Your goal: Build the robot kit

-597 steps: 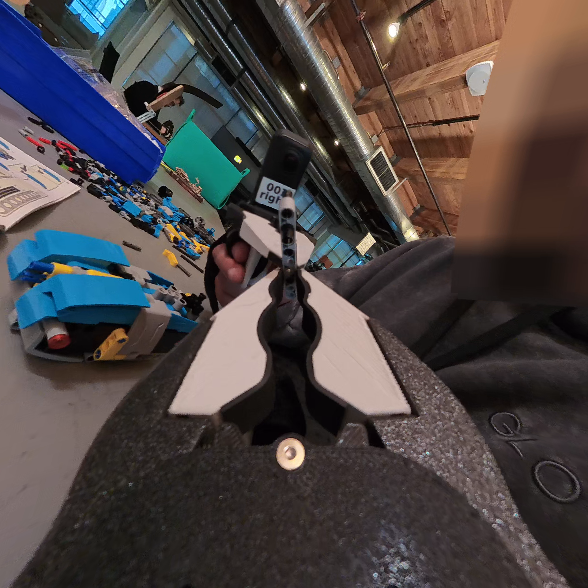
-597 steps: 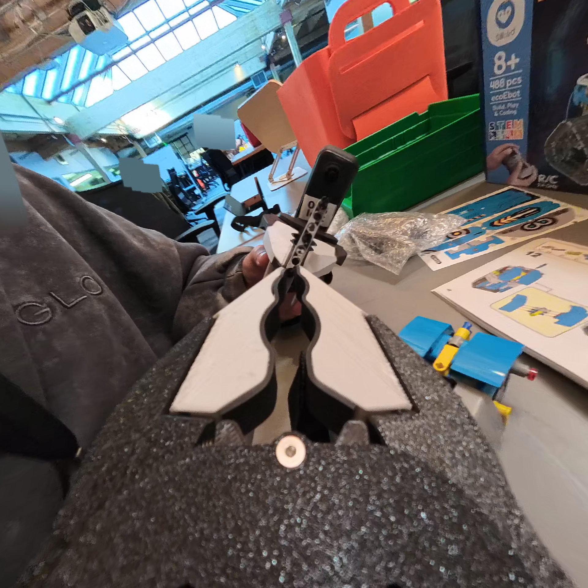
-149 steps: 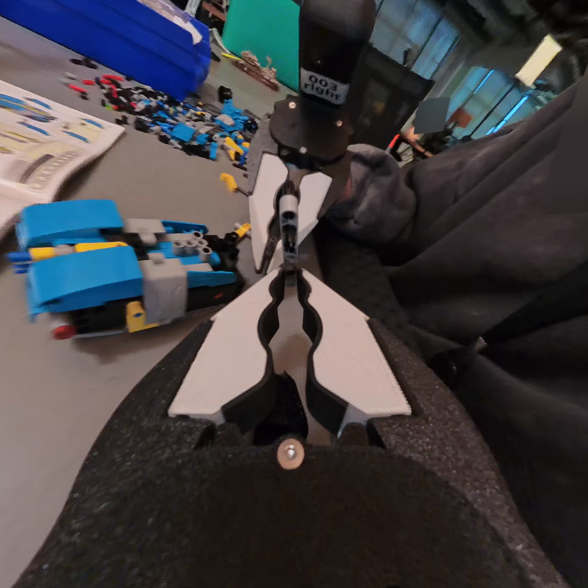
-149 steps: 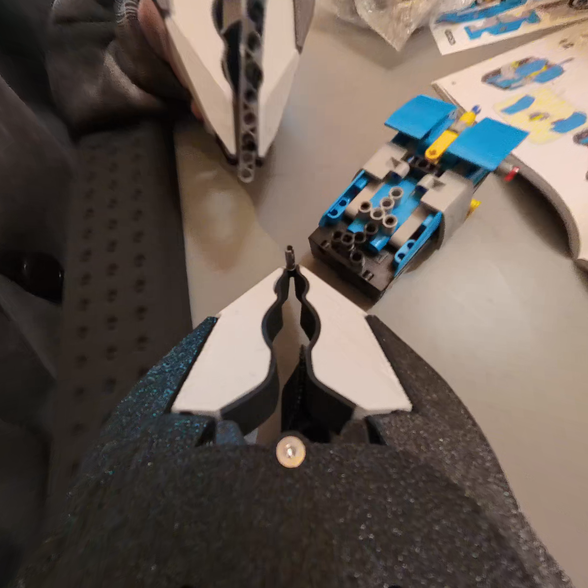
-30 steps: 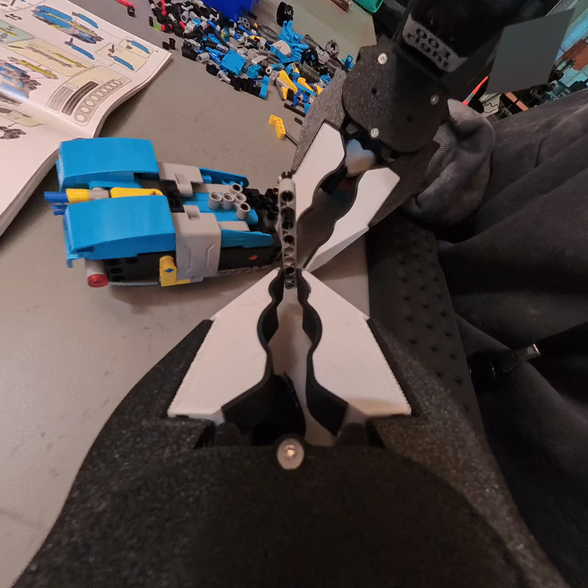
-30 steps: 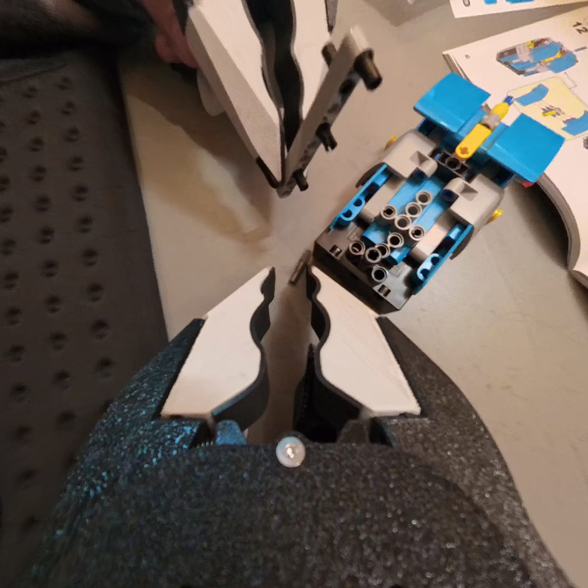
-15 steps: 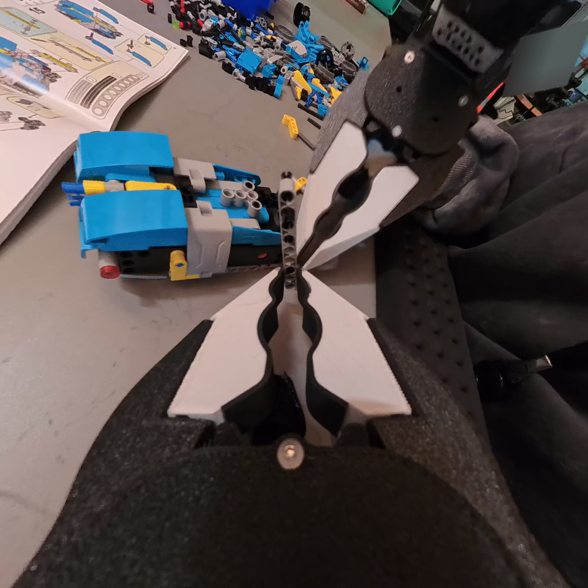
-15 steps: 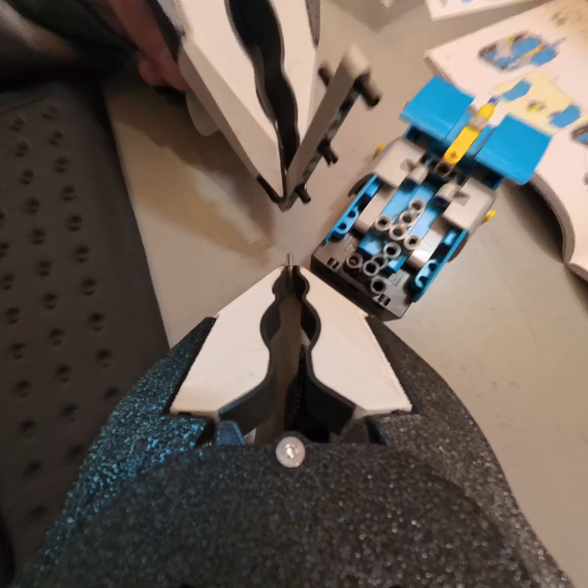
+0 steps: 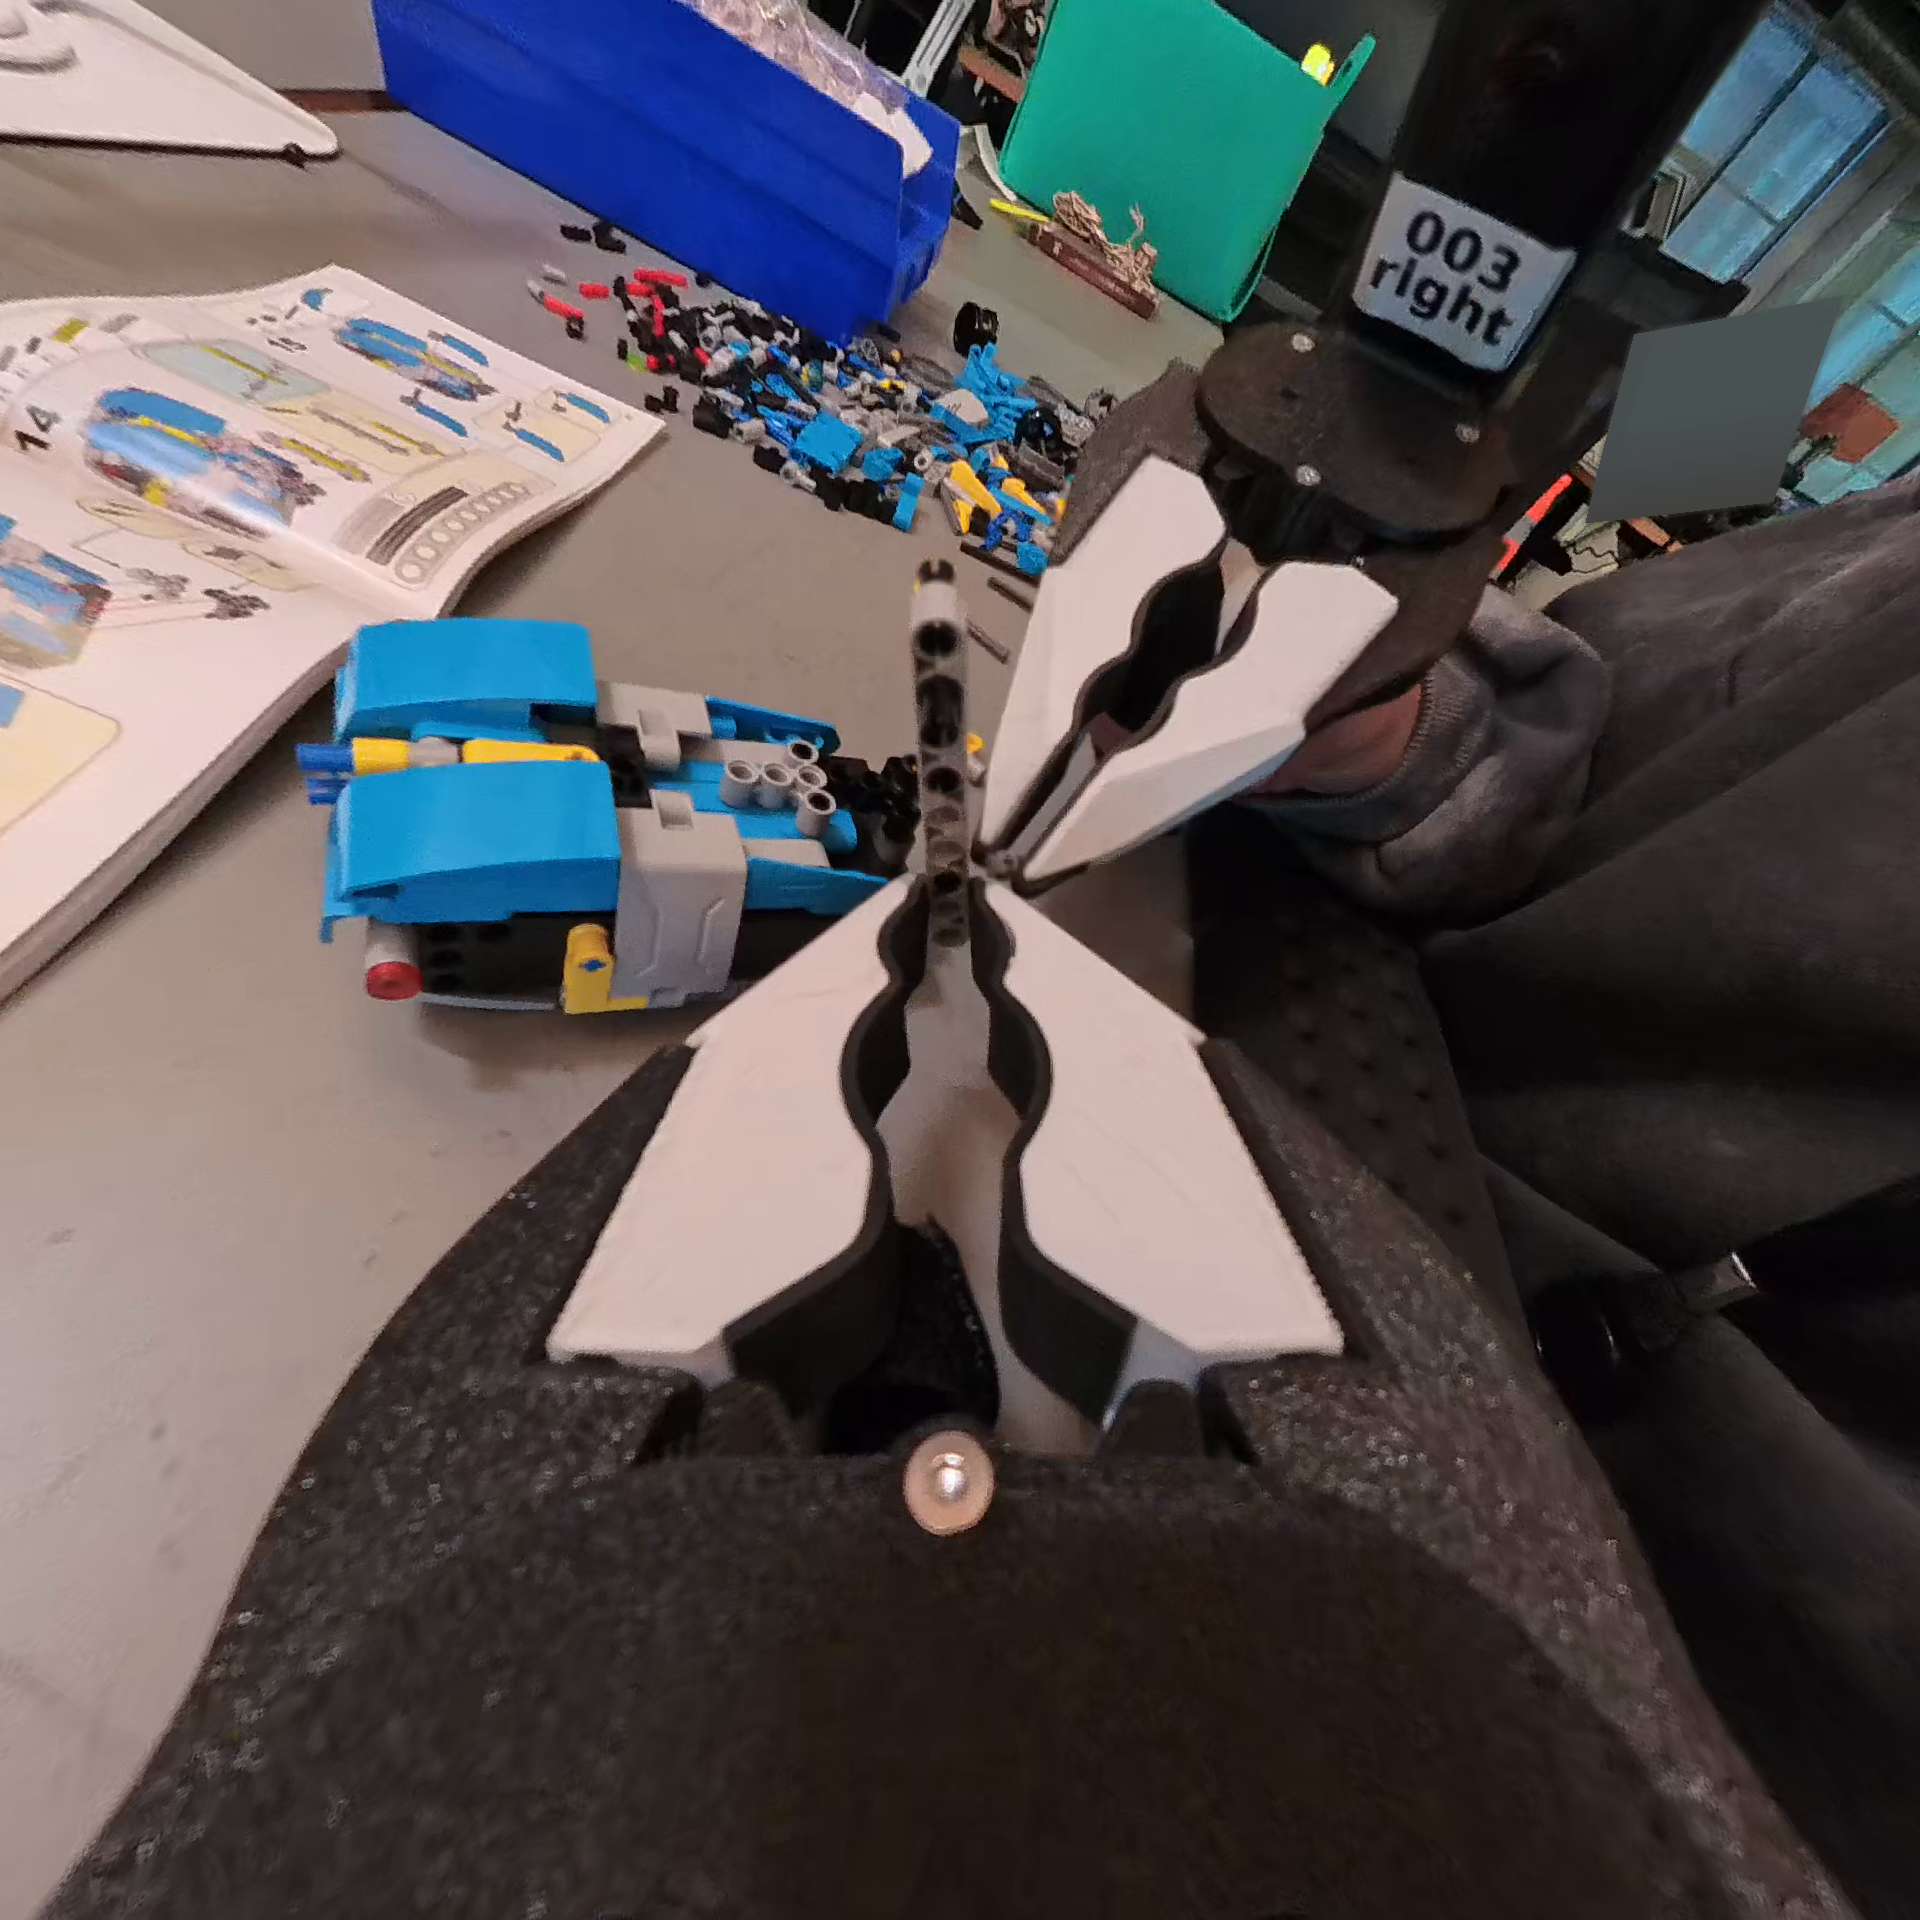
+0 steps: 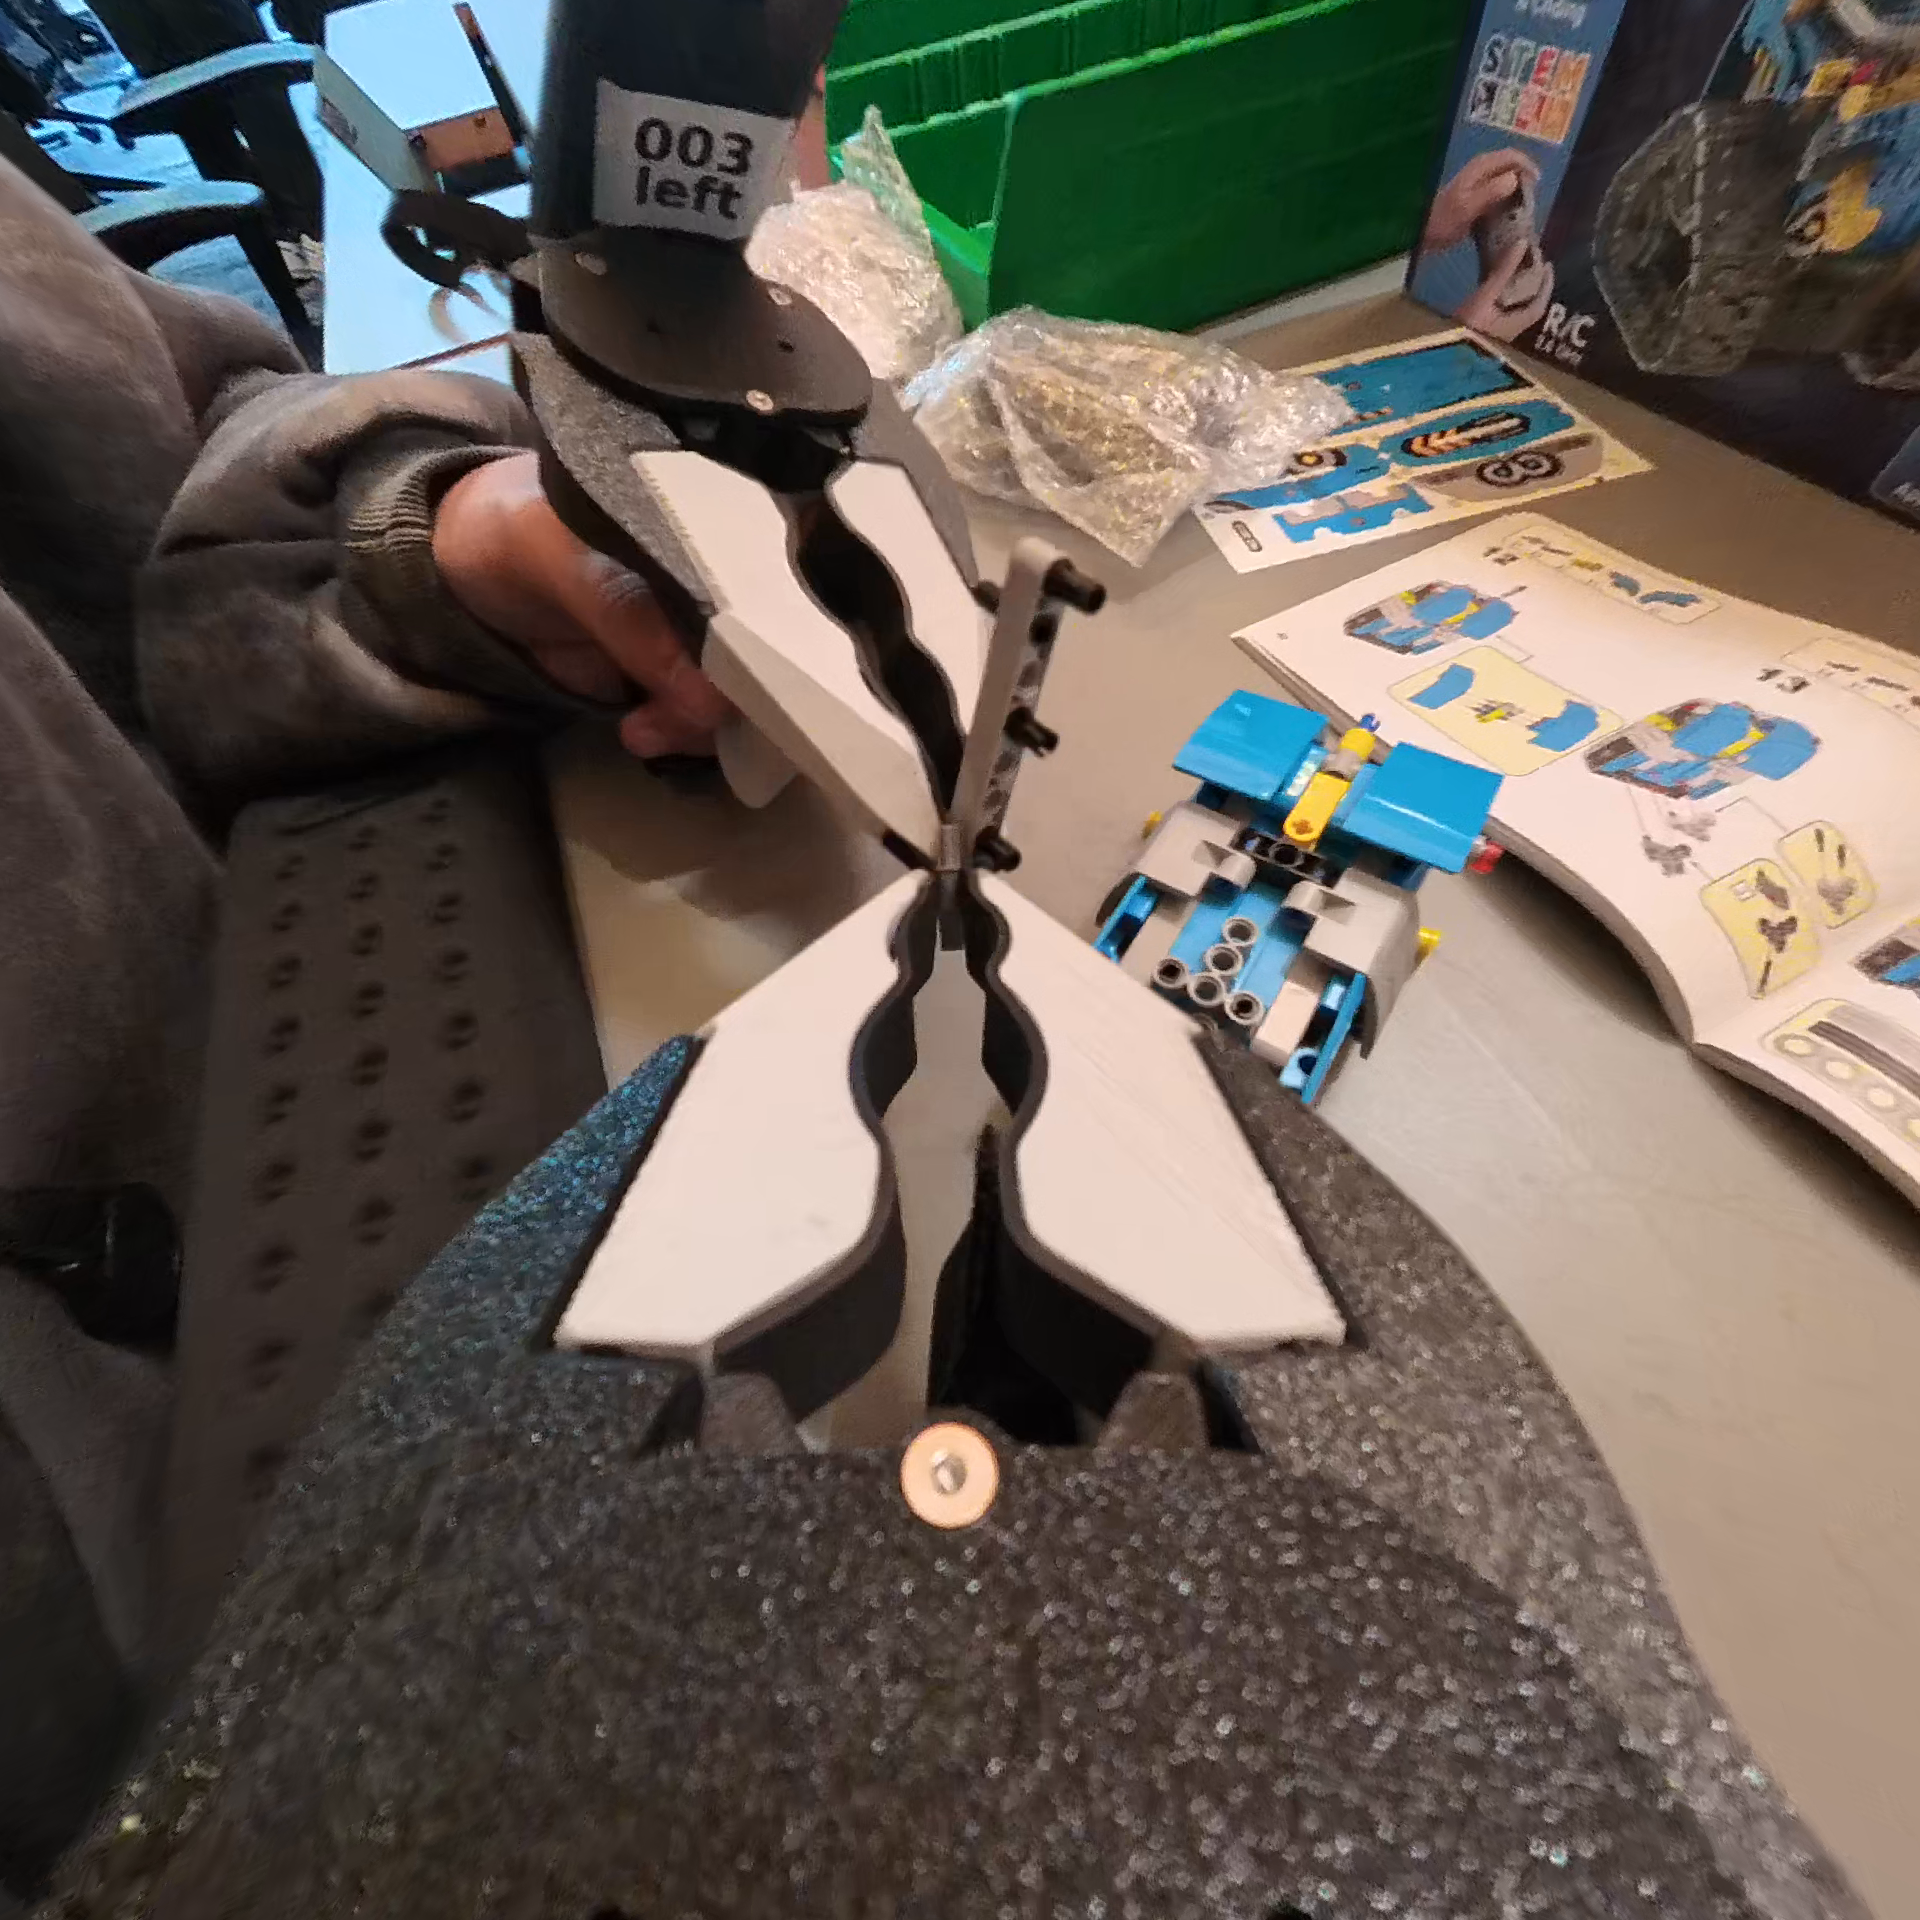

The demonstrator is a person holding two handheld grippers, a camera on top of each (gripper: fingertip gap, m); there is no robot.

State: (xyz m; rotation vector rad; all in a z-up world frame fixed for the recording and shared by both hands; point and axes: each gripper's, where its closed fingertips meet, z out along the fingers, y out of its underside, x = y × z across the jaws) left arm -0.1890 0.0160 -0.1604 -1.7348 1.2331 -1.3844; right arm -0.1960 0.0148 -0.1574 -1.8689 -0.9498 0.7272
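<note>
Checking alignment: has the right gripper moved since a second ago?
Yes. Holding the pin, the right gripper has left the car's rear corner, going left to the beam's lower end.

Grey table (image 9: 187, 1143), windows (image 9: 1766, 135) behind.

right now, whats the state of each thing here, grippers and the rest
left gripper: shut on the beam
beam: upright, black pins in it
right gripper: shut on a small pin at the beam's lower end
model car: part built, resting on the table
booklet: lying open
loose parts: scattered
blue bin: on the table
</note>
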